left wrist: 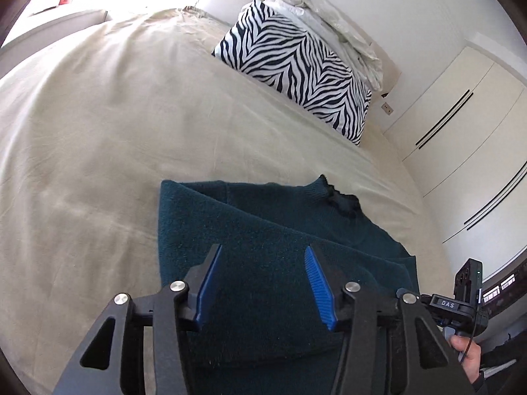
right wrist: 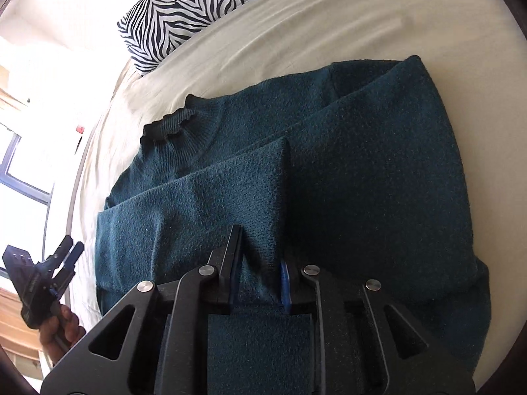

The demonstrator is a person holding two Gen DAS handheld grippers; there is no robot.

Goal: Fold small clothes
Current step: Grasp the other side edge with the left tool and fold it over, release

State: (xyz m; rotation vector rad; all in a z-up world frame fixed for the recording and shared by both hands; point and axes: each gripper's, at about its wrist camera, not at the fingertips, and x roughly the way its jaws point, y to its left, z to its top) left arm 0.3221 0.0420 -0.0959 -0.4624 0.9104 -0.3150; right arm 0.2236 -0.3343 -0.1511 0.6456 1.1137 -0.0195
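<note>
We see one teal sweater, nubby knit with a ribbed frilled collar, lying on the beige sheet directly ahead of and beneath both grippers. Left gripper: blue ribbed pads spread wide, holding nothing. Right gripper: jaws nearly closed, pinching the edge of a folded sleeve. One zebra-print pillow lies far ahead.

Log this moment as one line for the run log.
task: fold sweater | left gripper: open, above sweater | right gripper: shut on sleeve | surface: bed
</note>
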